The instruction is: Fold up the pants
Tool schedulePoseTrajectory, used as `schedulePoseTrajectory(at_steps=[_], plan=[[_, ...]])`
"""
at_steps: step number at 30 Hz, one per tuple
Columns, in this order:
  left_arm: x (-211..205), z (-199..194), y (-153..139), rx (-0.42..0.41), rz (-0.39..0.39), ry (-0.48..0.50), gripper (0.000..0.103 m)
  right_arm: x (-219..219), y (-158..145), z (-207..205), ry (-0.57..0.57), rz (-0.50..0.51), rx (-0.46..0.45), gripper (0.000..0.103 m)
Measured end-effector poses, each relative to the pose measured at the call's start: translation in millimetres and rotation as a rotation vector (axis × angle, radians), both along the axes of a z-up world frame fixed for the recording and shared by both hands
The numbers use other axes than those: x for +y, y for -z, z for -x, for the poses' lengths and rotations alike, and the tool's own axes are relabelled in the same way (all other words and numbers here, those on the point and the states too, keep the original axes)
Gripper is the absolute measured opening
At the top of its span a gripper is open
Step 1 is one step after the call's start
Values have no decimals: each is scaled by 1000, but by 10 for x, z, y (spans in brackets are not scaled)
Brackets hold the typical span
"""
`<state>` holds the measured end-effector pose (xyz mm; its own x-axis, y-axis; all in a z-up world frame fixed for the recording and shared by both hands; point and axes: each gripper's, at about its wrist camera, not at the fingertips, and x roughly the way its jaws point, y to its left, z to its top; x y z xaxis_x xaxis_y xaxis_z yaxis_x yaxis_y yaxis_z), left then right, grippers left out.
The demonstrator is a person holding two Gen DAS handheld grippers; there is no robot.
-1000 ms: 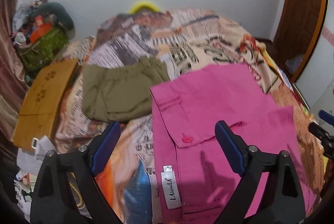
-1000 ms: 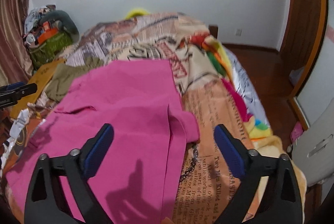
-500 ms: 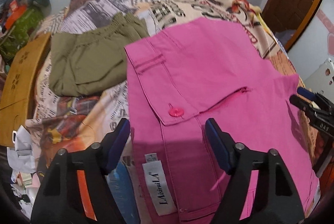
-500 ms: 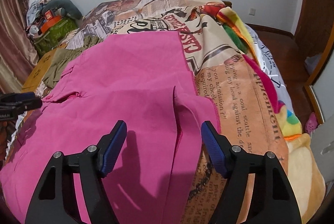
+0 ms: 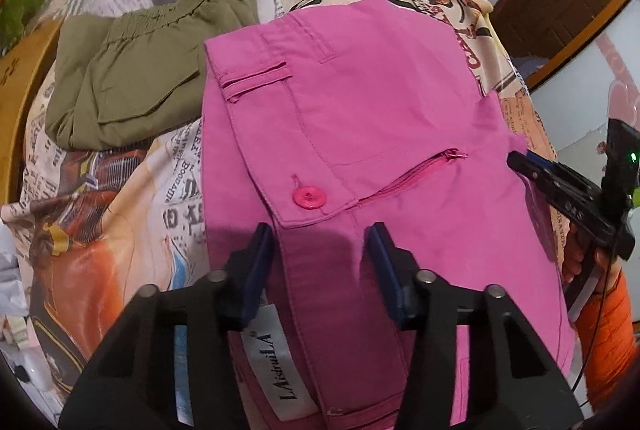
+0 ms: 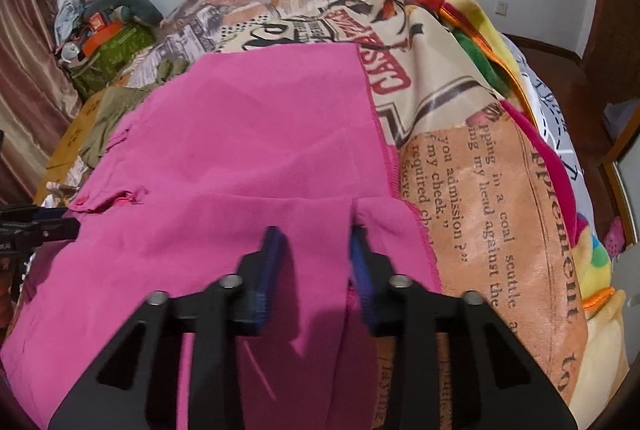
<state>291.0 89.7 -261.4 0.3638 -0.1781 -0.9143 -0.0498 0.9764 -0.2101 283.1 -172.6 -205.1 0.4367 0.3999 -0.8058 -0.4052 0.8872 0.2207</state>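
Note:
Pink pants (image 5: 360, 117) lie spread on the bed, with a pink button (image 5: 309, 198), an open zipper and a white label (image 5: 276, 366) at the near waist. My left gripper (image 5: 320, 250) is open, its fingers low over the near waistband on either side of the fly flap. In the right wrist view the pink pants (image 6: 248, 149) show their leg end. My right gripper (image 6: 316, 250) is open with a narrow gap, low over the fabric beside the slit between the two leg hems. The right gripper also shows in the left wrist view (image 5: 520, 162).
Folded olive-green pants (image 5: 132, 77) lie to the left of the pink pants. The bed has a newspaper-print cover (image 6: 480, 169) and a colourful blanket (image 6: 592, 270) on its right side. A brown cardboard box (image 6: 76, 133) and clutter (image 6: 104, 33) stand at the left.
Both grippers have come down and forward, close onto the pink pants. Both have narrowed their jaws compared with the earlier frames.

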Motion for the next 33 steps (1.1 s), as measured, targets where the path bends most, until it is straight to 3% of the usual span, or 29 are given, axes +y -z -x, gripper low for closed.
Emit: schedulePoseTrajectory(at_steps=[3,7,11,18,22,24,25,30,32,33], plan=[[-46,0,-8,-12,-53,7,43,-45,14,-25,21,1,7,8],[-15,-10,3,-9,-61,1,41,-90,49,-26,18,7,15,4],[25,-4,24,-9,-91,-12,41,-84,148,-39,18,74,24,2],[10,34,27,-28,-111,-9,41,-196,21,24,47,15,32,2],[5,25,25,-25,-112,-9,41,-286,-169,93,56,-30,14,16],[18,23,21,-19,-100,-16,41,-310,-236,117,54,-38,-6,36],[27,26,4,-16,-96,-17,41,-299,-268,128,55,-35,-22,39],[95,72,-190,-55,-119,-34,48,-298,-341,92,68,-14,-55,43],[190,64,-287,-83,-110,-63,65,-324,-349,65,82,-13,-59,43],[241,55,-328,-98,-108,-81,67,-345,-349,48,99,-12,-65,43]])
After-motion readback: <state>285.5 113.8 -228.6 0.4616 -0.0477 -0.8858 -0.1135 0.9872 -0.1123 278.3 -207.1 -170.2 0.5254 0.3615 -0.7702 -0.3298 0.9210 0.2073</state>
